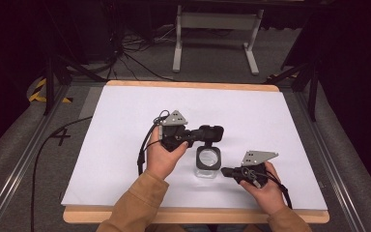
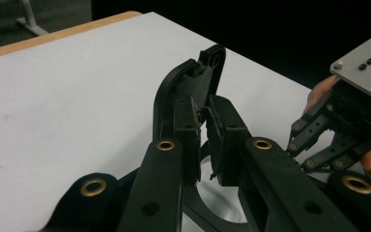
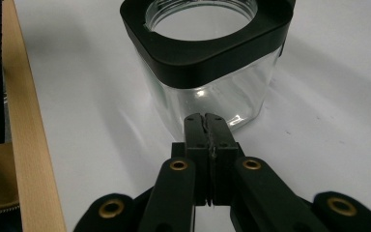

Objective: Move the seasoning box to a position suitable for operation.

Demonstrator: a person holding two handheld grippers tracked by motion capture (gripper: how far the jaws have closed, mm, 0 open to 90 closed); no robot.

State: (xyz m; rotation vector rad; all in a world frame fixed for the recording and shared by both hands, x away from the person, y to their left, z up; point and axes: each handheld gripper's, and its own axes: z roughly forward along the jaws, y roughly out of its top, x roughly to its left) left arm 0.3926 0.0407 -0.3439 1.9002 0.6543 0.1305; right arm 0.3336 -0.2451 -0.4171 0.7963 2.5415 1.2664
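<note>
A square glass jar with a black rim stands open on the white sheet. Its black lid is tipped upright above the jar's far side. My left gripper reaches in from the left, and its pads are closed on the lid's lower edge with a thin slit between them. My right gripper is shut with nothing in it; its tips sit just short of the jar's glass wall. The right gripper also shows at the right edge of the left gripper view.
The white sheet covers a wooden table whose front edge is near the person's sleeves. Cables trail off the table's left side. A white metal stand is on the floor beyond the table.
</note>
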